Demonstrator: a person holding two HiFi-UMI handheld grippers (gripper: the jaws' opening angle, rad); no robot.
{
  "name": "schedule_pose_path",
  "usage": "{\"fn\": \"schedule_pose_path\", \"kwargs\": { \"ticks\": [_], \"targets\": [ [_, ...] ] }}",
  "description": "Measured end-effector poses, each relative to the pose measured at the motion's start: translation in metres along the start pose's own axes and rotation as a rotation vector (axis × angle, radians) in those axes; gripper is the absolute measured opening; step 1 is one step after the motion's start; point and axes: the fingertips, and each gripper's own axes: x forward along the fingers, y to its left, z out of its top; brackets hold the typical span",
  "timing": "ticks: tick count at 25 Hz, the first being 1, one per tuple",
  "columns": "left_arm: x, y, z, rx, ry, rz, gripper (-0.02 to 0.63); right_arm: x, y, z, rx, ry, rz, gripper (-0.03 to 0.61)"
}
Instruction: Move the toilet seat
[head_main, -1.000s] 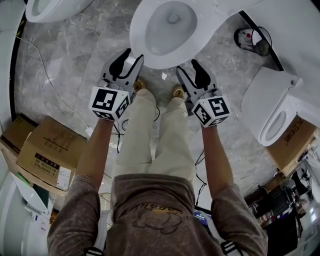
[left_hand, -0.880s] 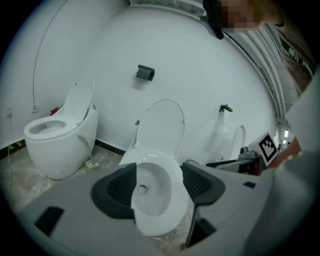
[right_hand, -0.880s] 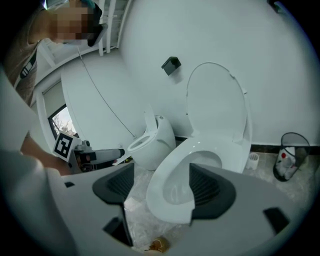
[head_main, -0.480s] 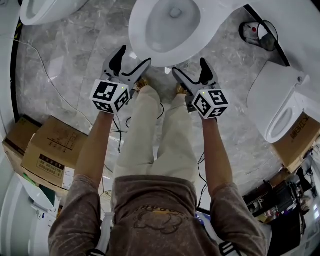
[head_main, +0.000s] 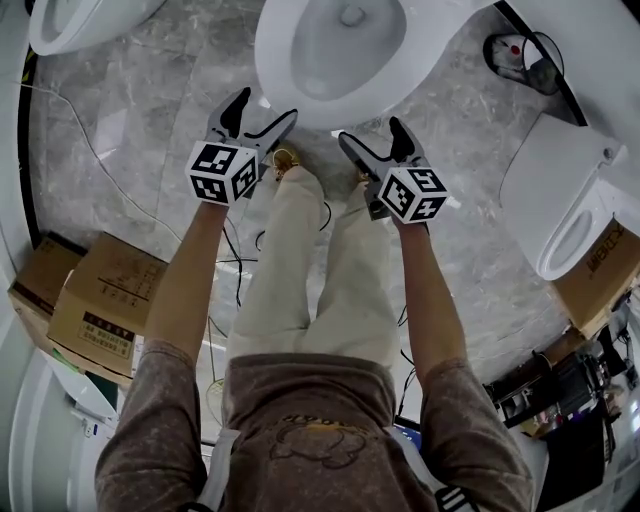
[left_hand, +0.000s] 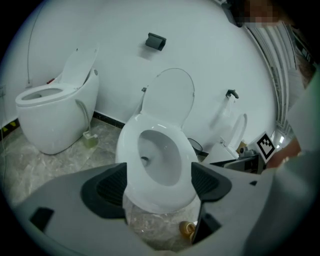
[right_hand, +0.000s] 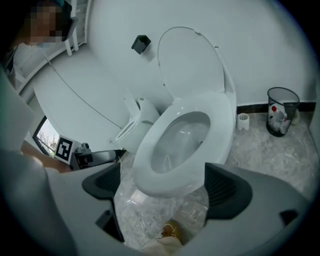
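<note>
Soft, even light fills the head view, which looks slightly dim and muted. The marble floor (head_main: 150, 120) has a dull sheen and only faint, blurred shadows. The white toilet bowl (head_main: 335, 50) is the brightest area, and its rim is nearly washed out. Both gripper views are fisheye circles with black corners, and the white wall (left_hand: 115, 55) bows strongly toward the edges. Small glare spots show on the bowl's glaze. Detail is crisp in the middle of each circle and softens toward its rim.

Cardboard boxes (head_main: 105, 300) on marble floor (head_main: 150, 130), wire bin (right_hand: 281, 111) near wall, second toilet (left_hand: 55, 117).
</note>
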Motion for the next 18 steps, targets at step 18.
{"fn": "schedule_pose_path", "kwargs": {
  "ticks": [18],
  "targets": [
    [0.046,0.030,-0.061,-0.131,0.165,-0.059,0.394,0.045,-0.016,-0.055,0.098,0.116,-0.010,0.518]
  ]
}}
